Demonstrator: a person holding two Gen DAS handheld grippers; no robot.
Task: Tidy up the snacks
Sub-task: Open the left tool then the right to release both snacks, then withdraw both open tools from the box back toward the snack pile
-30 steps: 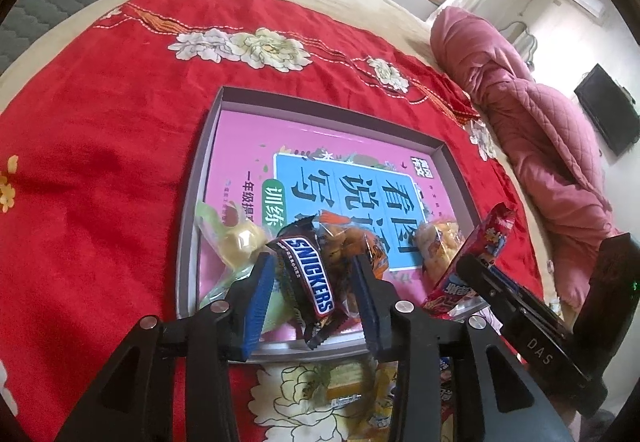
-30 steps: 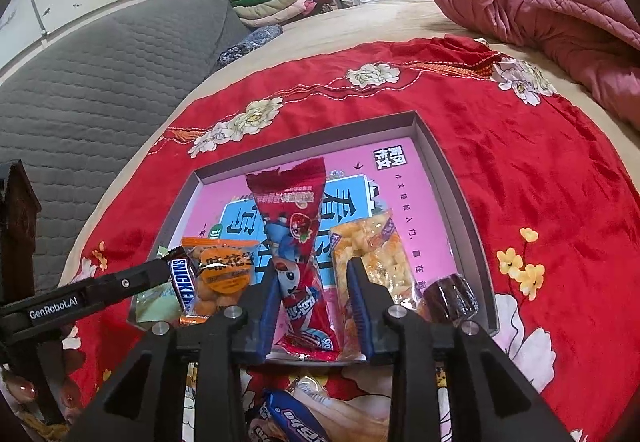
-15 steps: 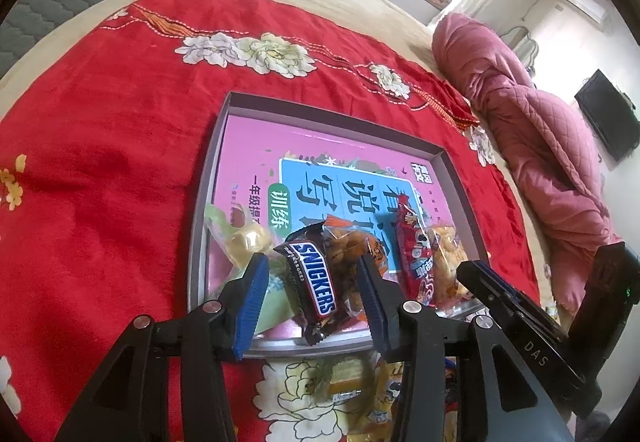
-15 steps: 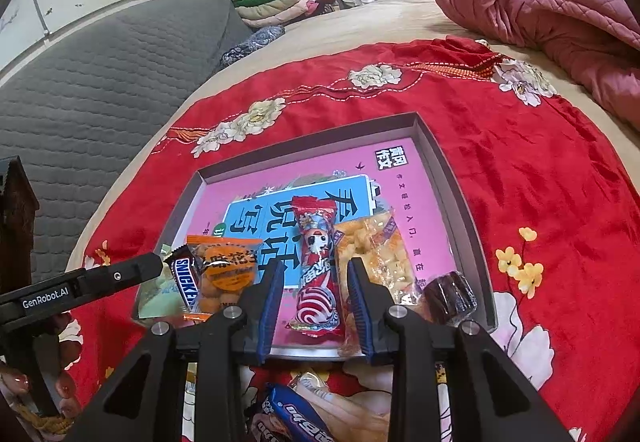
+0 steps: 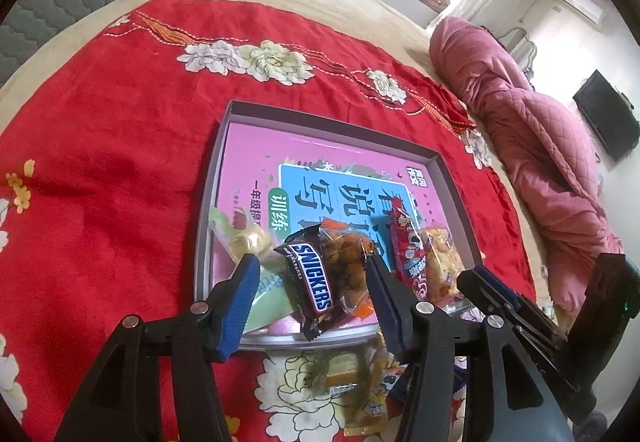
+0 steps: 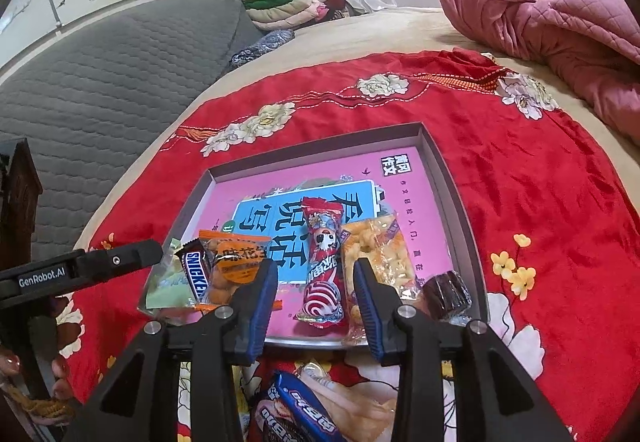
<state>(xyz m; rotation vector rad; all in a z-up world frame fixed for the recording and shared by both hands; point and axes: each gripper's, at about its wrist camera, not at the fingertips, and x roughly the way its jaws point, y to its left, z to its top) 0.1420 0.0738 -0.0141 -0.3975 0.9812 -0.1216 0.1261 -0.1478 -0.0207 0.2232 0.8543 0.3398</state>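
both grippers letting go over the tray

the left gripper [image 5: 310,296] jaws are opening around the snickers bar [image 5: 310,282], lying in the grey tray [image 5: 204,238]. the right gripper [image 6: 316,300] jaws are opening around the red candy packet [image 6: 324,262] lying there too.

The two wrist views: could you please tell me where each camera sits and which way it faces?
Left wrist: sits on the left claw, angled down at the Snickers bar in the tray; its opening fingers show, touching nothing.
Right wrist: sits on the right claw, angled down at the red panda packet; its opening fingers and a fingertip show.
Shared: tray, Snickers, packet, red cloth, and each other's claw.
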